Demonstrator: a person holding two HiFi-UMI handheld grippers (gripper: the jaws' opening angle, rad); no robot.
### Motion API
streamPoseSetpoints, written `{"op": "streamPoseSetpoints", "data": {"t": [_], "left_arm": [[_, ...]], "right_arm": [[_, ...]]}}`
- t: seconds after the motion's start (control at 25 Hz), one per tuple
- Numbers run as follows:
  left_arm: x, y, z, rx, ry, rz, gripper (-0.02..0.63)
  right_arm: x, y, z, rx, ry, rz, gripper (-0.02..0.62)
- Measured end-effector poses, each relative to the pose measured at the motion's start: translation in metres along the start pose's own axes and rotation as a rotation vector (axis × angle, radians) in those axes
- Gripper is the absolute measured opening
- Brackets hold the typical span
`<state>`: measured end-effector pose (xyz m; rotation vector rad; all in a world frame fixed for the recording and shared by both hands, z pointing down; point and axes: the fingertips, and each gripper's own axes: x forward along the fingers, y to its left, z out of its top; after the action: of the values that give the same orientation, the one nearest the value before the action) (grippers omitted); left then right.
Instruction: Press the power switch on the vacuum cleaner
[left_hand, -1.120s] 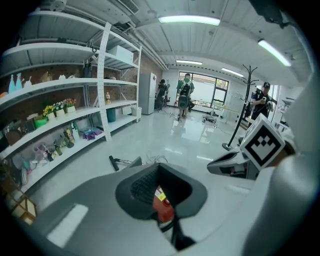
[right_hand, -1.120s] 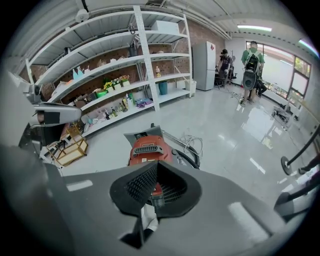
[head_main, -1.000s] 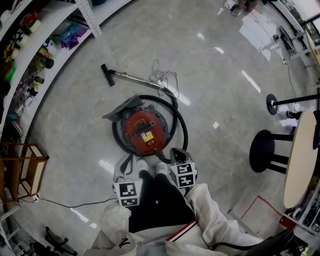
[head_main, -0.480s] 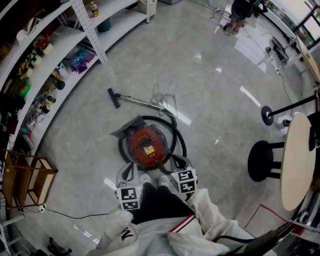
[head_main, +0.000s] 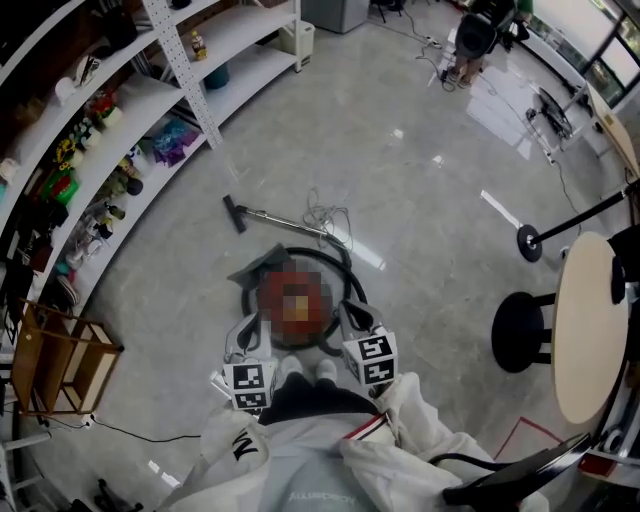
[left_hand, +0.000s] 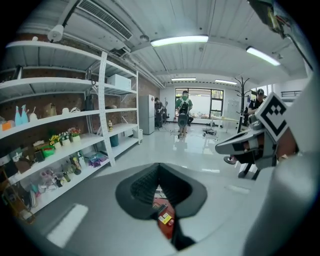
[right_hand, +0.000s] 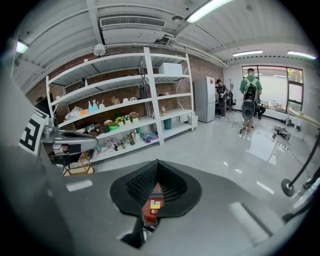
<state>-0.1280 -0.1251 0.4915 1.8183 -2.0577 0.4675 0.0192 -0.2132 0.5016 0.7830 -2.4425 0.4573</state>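
Red vacuum cleaner (left_hand: 162, 214) on the grey floor, below and just ahead of both gripper tips, glimpsed through the narrow slit under each closed pair of pads. Black hose (head_main: 352, 285) looped round its body. Metal wand (head_main: 280, 216) and floor nozzle (head_main: 234, 213) farther ahead, beside a tangle of cord (head_main: 325, 215). Left gripper (head_main: 250, 328) clenched, pad tips meeting, nothing grasped. Right gripper (head_main: 355, 312) likewise clenched and empty, level with the left, the cleaner between and beyond them, touched by neither. Switch too small to make out. Shoes (head_main: 305, 368) just behind the tips. Shelving (head_main: 150, 110) off to the left gripper's side. Round table (head_main: 585, 325) and black stool (head_main: 518, 330) well off to the right gripper's side.
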Motion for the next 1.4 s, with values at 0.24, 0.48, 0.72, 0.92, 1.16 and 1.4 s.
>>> {"op": "streamPoseSetpoints", "data": {"t": [0.24, 0.48, 0.72, 0.92, 1.16, 1.4], "left_arm": [[-0.009, -0.006, 0.028, 0.024, -0.039, 0.004, 0.000], [-0.014, -0.014, 0.052, 0.043, -0.077, 0.002, 0.000], [-0.021, -0.022, 0.060, 0.061, -0.093, 0.013, 0.000], [-0.026, -0.025, 0.067, 0.082, -0.101, 0.013, 0.000], [-0.029, -0.029, 0.078, 0.102, -0.137, -0.021, 0.000], [-0.046, -0.019, 0.078, 0.108, -0.179, -0.048, 0.000]], "right_arm": [[-0.032, -0.009, 0.028, 0.015, -0.081, -0.010, 0.002], [-0.049, -0.014, 0.054, 0.008, -0.156, -0.008, 0.002], [-0.057, -0.018, 0.054, 0.030, -0.185, -0.009, 0.002], [-0.061, -0.018, 0.054, 0.049, -0.204, -0.009, 0.002], [-0.073, -0.017, 0.057, 0.053, -0.235, -0.039, 0.002], [-0.083, 0.003, 0.057, 0.051, -0.263, -0.084, 0.002]]}}
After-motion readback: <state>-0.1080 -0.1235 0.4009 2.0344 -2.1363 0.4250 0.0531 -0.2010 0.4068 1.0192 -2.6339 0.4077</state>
